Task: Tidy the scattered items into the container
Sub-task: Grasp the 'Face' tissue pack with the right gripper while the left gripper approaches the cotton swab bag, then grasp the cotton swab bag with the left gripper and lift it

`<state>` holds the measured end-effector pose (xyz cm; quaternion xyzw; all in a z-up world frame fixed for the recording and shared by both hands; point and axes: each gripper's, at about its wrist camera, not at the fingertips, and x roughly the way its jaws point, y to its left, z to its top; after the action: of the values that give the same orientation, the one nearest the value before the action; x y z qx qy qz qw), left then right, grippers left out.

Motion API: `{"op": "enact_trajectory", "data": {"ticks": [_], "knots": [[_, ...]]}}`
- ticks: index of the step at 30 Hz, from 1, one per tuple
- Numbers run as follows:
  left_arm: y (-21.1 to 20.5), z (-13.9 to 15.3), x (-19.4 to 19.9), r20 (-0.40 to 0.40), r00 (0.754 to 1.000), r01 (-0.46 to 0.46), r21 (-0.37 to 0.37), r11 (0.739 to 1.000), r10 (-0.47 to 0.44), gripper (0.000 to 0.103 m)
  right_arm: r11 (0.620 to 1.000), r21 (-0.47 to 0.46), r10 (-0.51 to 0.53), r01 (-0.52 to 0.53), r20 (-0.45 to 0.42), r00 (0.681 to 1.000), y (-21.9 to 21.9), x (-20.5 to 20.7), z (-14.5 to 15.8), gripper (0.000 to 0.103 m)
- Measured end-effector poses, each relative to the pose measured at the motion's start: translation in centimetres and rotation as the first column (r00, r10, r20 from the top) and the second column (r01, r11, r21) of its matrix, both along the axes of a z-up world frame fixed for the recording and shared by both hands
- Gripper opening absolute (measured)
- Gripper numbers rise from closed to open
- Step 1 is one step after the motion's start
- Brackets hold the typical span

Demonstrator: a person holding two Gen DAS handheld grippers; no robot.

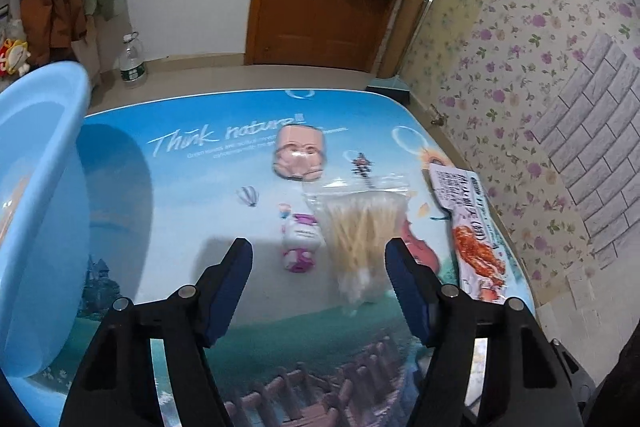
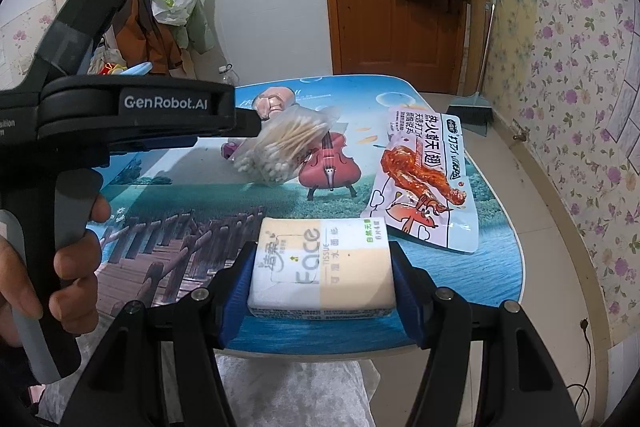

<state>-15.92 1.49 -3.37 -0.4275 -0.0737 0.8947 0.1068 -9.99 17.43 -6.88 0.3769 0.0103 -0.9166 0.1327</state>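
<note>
Table: rounded corners, glossy printed landscape top.

Basin: 1, smooth light-blue plastic, round, deep wall. It fills the left edge of the left view, and inside it nothing can be made out.

Loose items, 5 in all:
- Swab bag: 1, clear crinkled film, packed with pale wooden sticks with white cotton tips. Centre-right in the left view, blurred.
- Tissue pack: 1, soft rectangular block in a white and cream wrapper, lower centre of the right view, at the table's near edge.
- Pouch: 1, flat shiny snack packet, white with an orange-red wing picture, lying flat to the right.
- Sachet: 1, small, pink and white, just left of the swab bag.
- Flesh-toned moulded piece: 1, rounded, beyond the swab bag, type unclear.

Left gripper: black fingers, blue ribbed pads, angled down at the table. Its jaws are spread, with the sachet and swab bag between them. The bag sits against the right-hand pad and a wide gap remains at the other, so it is not pinched. In the right view a hand wraps its grey handle at lower left.

Right gripper: same build, tilted down. Both pads press the short sides of the tissue pack, so it is pinched. Whether the pack is off the table, cannot tell.
</note>
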Motion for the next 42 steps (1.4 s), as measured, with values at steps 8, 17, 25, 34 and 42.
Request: {"op": "enact_trajectory", "data": {"ticks": [8,17,25,34,42], "knots": [[3.1,0.2,-0.9,-0.007,0.997,0.08,-0.049,0.996,-0.08,0.068,1.0,-0.005,0.0,0.0,0.001,1.0,0.1,-0.1,0.0,0.065],[6.0,-1.2,-2.0,0.024,0.989,0.15,-0.171,0.974,-0.148,0.065,1.0,-0.009,0.003,-0.003,0.001,1.0,0.2,-0.2,0.1,0.065],[7.4,-1.8,-2.5,0.033,0.98,0.201,-0.236,0.951,-0.199,0.065,1.0,-0.018,0.007,-0.007,0.001,1.0,0.3,-0.2,0.1,0.065],[7.9,-2.5,-3.0,0.036,0.979,0.204,-0.247,0.947,-0.202,0.065,1.0,-0.024,0.011,-0.011,0.001,1.0,0.4,-0.2,0.1,0.065],[7.3,-2.6,-3.0,0.03,0.979,0.202,-0.218,0.955,-0.2,0.055,1.0,-0.024,0.011,-0.011,0.001,1.0,0.5,-0.1,0.1,0.065]]}}
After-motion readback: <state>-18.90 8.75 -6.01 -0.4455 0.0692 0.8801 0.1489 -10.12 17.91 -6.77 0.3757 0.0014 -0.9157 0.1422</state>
